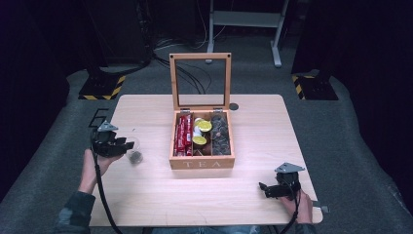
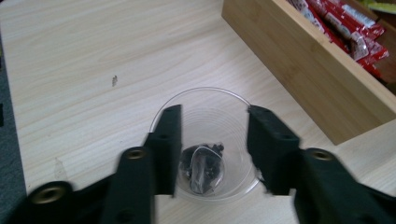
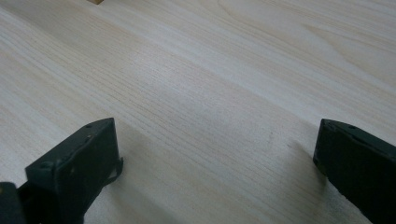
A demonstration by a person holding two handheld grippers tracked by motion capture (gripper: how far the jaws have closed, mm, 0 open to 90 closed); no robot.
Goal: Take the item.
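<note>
The left tool (image 2: 214, 154) stands open, one jaw inside and one outside a clear plastic cup (image 2: 205, 100) holding a dark tea bag (image 2: 201, 167) on the tabletop (image 2: 93, 56), beside the open wooden tea box (image 1: 201, 163). The right tool (image 3: 217, 161) rests wide open over bare wood.

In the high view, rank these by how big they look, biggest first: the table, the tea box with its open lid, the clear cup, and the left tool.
1. Table.
2. Tea box, lid raised.
3. Left tool and clear cup: look alike in size and overlap, so I won't rank them.
</note>
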